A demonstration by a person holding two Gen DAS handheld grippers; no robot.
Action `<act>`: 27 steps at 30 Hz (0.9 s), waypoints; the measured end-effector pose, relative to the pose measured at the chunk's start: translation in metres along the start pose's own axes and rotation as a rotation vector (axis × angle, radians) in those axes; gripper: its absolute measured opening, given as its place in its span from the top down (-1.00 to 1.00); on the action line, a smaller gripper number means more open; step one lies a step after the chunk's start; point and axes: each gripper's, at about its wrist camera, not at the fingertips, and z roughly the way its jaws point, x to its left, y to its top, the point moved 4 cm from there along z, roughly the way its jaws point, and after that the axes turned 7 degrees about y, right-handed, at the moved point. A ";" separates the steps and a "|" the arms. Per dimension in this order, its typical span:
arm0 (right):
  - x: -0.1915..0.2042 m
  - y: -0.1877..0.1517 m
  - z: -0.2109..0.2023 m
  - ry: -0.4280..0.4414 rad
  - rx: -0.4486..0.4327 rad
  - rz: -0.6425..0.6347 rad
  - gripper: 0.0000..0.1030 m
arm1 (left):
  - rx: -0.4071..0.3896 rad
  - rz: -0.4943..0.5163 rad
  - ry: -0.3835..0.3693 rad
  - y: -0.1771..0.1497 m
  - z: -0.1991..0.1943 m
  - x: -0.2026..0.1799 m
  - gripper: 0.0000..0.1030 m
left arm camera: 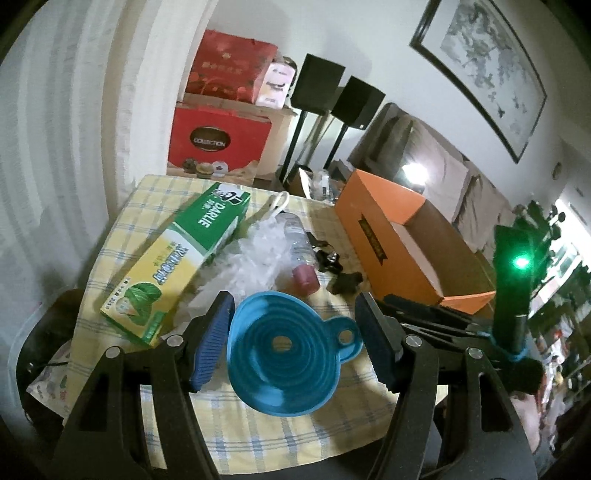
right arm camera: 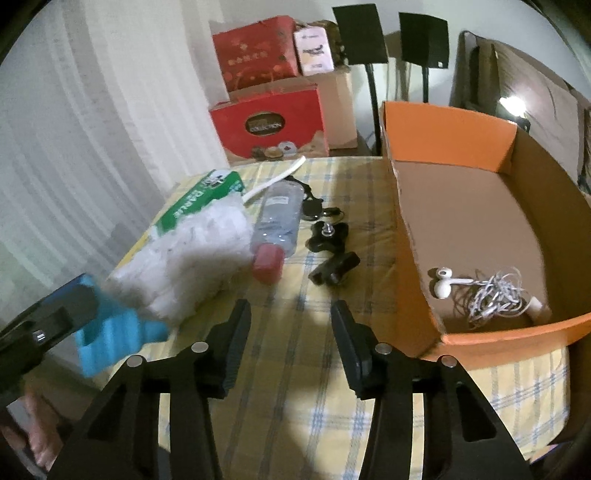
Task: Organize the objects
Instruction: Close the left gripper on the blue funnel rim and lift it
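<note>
A blue collapsible funnel (left arm camera: pixel 284 354) hangs just above the yellow checked tablecloth (right arm camera: pixel 295 369), with my left gripper (left arm camera: pixel 295 321) shut on its rim and tab. In the right wrist view the same funnel (right arm camera: pixel 110 332) shows at the lower left. My right gripper (right arm camera: pixel 290 314) is over the cloth near the orange box (right arm camera: pixel 447 136), jaws partly apart with nothing between them. White earphones (right arm camera: pixel 487 295) lie inside that box. On the cloth lie a clear bottle with a red cap (right arm camera: pixel 277 221), a green and yellow toothpaste box (left arm camera: pixel 177 258), a crumpled white bag (right arm camera: pixel 192 266) and two black knobs (right arm camera: pixel 328 232).
Black keys on a strap (right arm camera: pixel 314 206) lie behind the knobs. Red gift boxes (right arm camera: pixel 269 122) and two black speakers on stands (right arm camera: pixel 360 33) stand beyond the table's far edge. A white curtain (right arm camera: pixel 92 129) hangs at the left, and a sofa (left arm camera: pixel 424 155) stands behind the orange box.
</note>
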 end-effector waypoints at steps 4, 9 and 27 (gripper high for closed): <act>-0.001 0.002 0.015 -0.032 0.001 0.016 0.22 | 0.000 -0.009 -0.001 0.002 0.001 0.006 -0.25; 0.002 0.005 0.030 -0.063 0.002 0.034 0.33 | -0.002 -0.025 -0.009 0.005 0.002 0.014 -0.25; -0.020 0.011 0.048 -0.176 -0.066 0.177 0.70 | 0.004 -0.037 -0.025 0.006 0.007 0.017 -0.25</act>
